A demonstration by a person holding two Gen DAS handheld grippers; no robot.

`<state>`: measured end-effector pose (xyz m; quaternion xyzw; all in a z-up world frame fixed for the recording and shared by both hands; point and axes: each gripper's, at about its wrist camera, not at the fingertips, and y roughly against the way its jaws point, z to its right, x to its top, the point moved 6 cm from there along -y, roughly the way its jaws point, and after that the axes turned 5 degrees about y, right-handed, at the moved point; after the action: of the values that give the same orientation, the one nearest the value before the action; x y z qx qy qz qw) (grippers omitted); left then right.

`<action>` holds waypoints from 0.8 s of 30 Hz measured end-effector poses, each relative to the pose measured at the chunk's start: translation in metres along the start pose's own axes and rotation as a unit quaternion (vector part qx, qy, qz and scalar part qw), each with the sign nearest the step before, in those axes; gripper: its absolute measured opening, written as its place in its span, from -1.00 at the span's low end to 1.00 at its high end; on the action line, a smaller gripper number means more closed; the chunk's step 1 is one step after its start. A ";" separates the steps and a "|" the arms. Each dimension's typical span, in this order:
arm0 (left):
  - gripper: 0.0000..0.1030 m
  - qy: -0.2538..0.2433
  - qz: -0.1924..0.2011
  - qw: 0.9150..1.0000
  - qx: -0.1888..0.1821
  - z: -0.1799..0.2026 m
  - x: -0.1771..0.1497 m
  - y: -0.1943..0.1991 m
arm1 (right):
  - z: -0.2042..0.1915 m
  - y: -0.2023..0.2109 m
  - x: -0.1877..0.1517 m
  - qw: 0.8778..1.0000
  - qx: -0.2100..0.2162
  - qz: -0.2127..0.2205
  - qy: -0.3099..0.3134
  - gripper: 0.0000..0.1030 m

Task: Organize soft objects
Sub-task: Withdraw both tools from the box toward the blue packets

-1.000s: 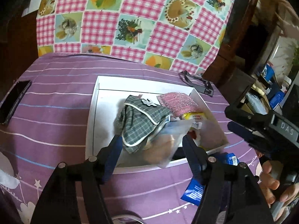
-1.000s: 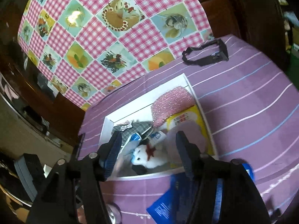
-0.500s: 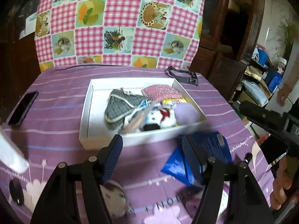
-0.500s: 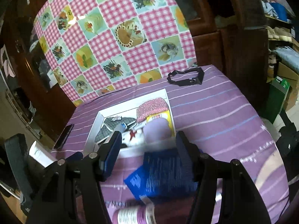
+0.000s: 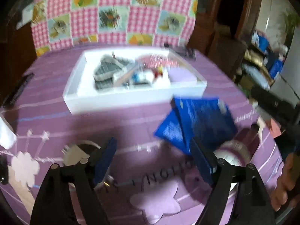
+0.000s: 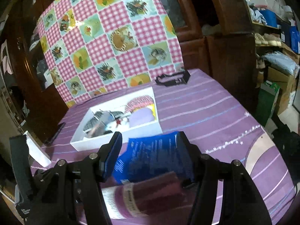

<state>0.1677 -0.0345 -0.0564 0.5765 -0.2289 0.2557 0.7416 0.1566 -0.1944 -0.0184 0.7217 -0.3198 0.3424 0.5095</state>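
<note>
A white box (image 5: 131, 101) on the purple cloth holds a grey plaid cloth (image 5: 106, 71), a pink knit piece (image 5: 150, 60), a white plush toy (image 5: 150, 75) and a lilac pouch (image 5: 180, 75). My left gripper (image 5: 152, 150) hovers over the table well short of the box, its jaws opening with nothing between them. My right gripper (image 6: 150, 146) is open too. Past its fingers a blue packet (image 6: 155, 155) lies flat on the table in front of the box (image 6: 142, 130). The left wrist view is blurred.
A purple bottle (image 6: 150, 195) lies on its side under the right gripper. A round lid (image 5: 80, 153) sits by the left finger. A black strap (image 6: 172, 78) lies behind the box, a phone (image 5: 16, 91) at far left. The checked cloth (image 6: 112, 37) hangs behind.
Both grippers have drawn back from the white box toward the near edge. The blue packet, the bottle and the lid have come into view. The left jaws stand wider.
</note>
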 end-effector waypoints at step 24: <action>1.00 -0.019 -0.017 1.000 0.000 0.006 -0.012 -0.013 | 0.005 -0.021 -0.020 0.999 0.012 -0.027 -0.025 0.19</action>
<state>0.1670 -0.0447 -0.0720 0.5850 -0.2329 0.2321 0.7414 0.1629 -0.1912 -0.0466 0.7446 -0.3085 0.3145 0.5014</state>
